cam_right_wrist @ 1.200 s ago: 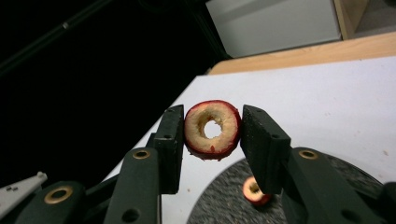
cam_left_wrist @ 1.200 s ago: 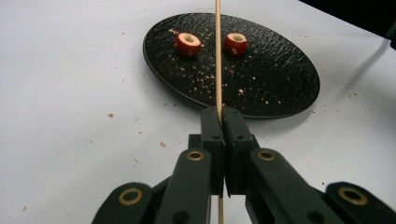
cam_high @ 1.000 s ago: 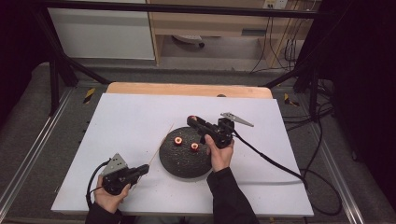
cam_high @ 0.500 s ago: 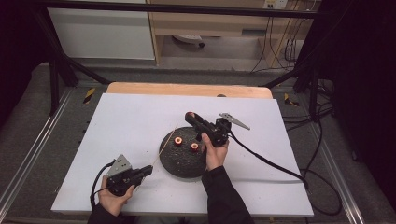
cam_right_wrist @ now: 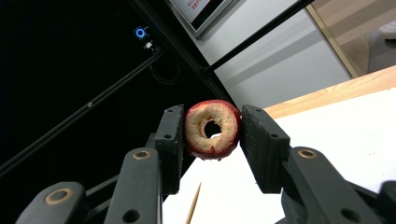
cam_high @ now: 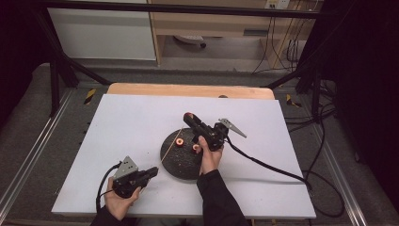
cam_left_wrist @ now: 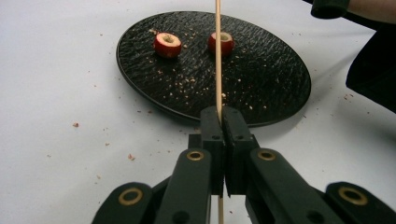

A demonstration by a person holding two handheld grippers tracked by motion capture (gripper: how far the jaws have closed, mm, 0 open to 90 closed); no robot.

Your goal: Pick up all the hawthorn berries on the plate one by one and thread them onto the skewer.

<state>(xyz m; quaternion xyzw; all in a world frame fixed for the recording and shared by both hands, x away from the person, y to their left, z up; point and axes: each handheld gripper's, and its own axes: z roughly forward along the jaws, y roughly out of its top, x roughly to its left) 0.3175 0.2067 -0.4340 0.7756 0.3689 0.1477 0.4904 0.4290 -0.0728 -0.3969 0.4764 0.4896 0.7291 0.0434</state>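
Note:
A dark round plate [cam_high: 181, 165] [cam_left_wrist: 266, 88] lies mid-table with two red cored fruit pieces [cam_high: 179, 142] [cam_left_wrist: 167, 44] on it. My left gripper [cam_high: 153, 172] [cam_left_wrist: 223, 122], at the plate's near left edge, is shut on a thin wooden skewer [cam_high: 170, 148] [cam_left_wrist: 218, 65] that slants up over the plate. My right gripper [cam_high: 188, 117] [cam_right_wrist: 212, 130], raised above the plate's far side, is shut on a third fruit ring [cam_right_wrist: 212, 128] with a hole through its middle. The skewer's tip [cam_right_wrist: 192, 210] shows just below that ring.
The plate sits on a white sheet [cam_high: 117, 127] over a wooden table [cam_high: 188, 89]. Crumbs dot the plate and the sheet around it. A black cable [cam_high: 268, 165] trails right from the right gripper. Dark frame posts stand at the back.
The right hand has shifted slightly left and lower with the fruit ring in its jaws. The left hand has edged a little right with the skewer.

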